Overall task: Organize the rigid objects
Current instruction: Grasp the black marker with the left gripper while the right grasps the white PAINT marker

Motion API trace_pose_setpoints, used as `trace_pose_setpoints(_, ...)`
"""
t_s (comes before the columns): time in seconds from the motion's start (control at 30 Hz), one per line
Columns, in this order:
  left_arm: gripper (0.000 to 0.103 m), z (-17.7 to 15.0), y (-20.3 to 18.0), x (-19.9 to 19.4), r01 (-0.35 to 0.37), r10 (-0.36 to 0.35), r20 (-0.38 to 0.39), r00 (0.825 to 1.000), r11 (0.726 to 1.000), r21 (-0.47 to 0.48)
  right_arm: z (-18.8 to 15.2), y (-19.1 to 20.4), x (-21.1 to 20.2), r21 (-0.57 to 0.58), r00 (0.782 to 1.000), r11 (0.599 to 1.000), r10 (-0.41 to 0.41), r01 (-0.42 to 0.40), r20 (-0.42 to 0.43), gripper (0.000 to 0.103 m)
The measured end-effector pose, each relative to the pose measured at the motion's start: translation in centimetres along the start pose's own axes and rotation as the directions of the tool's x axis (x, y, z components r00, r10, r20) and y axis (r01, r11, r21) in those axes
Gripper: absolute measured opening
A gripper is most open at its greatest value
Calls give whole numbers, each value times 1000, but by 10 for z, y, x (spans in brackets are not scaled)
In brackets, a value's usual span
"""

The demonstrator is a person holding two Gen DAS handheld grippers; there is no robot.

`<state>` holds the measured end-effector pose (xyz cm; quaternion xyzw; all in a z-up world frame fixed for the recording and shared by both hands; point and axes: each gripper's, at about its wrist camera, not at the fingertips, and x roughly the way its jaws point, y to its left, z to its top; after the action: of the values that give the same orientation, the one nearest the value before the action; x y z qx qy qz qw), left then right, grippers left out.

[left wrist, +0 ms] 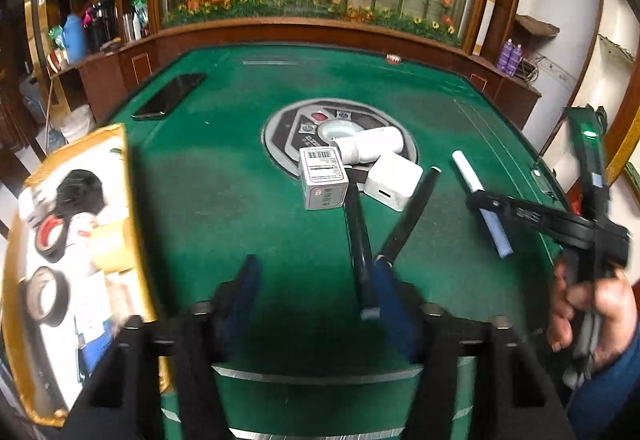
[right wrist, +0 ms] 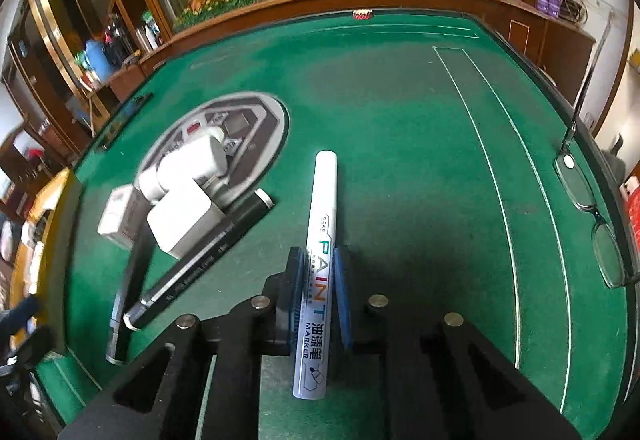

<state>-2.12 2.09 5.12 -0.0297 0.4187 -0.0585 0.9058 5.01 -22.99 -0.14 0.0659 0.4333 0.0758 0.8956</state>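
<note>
My right hand-held gripper [right wrist: 318, 268] is squeezed tight on a white paint marker [right wrist: 320, 240]. The marker lies flat on the green bench [right wrist: 400, 119], and the two pads press on its sides near the middle. Its white cap end points away from me, toward the far edge of the bench. From my left camera I can see that same marker lying to the right, with the black arms of my right hand-held gripper over it and my right hand [left wrist: 592, 304] holding the handle. My left hand-held gripper [left wrist: 316, 280] is part way open and holds nothing. Its two blue pads hang over the bench, and two black pens [left wrist: 356, 236] lie just in front of it. The pens cross each other near the right pad, but I cannot tell if the pad touches them. Past the pens there is a little pile in the middle of the bench. It has a small gray box [left wrist: 324, 179] with a barcode label, a white plug block [left wrist: 394, 177], and a white tube shape [left wrist: 368, 143] lying on the round gray panel [left wrist: 280, 131]. On my left there is a tray with a gold rim [left wrist: 132, 224]. Inside it are rolls of tape [left wrist: 50, 236] and other small things, but they look blurry. A dark phone [left wrist: 170, 95] lies far away on the left side of the bench. A pair of glasses [right wrist: 596, 224] lies near the right edge.
</note>
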Motion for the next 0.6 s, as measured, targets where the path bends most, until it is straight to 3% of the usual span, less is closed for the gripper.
trace_pose_setpoints(0.1,38,10,-2,26,48,-50,-73,996,998,-39,-1,1,-1,14,999,999,45,-45,-18,15)
trace_pose_setpoints(0.2,38,15,-6,41,73,-78,-104,991,996,-53,-1,3,-3,18,998,998,67,-66,-20,15)
trace_pose_setpoints(0.4,37,22,-17,67,35,-38,-128,991,999,-25,0,1,-8,39,997,996,79,-79,-5,15)
trace_pose_setpoints(0.47,28,22,-19,67,11,-10,-114,993,1000,7,1,1,-9,40,996,996,84,-83,-5,15)
trace_pose_setpoints(0.5,15,19,-20,64,-3,6,-105,994,1000,26,1,1,-9,42,996,995,86,-86,-4,15)
trace_pose_setpoints(0.6,15,6,-15,55,-3,6,-90,996,1000,31,0,1,-11,44,996,995,92,-92,-1,15)
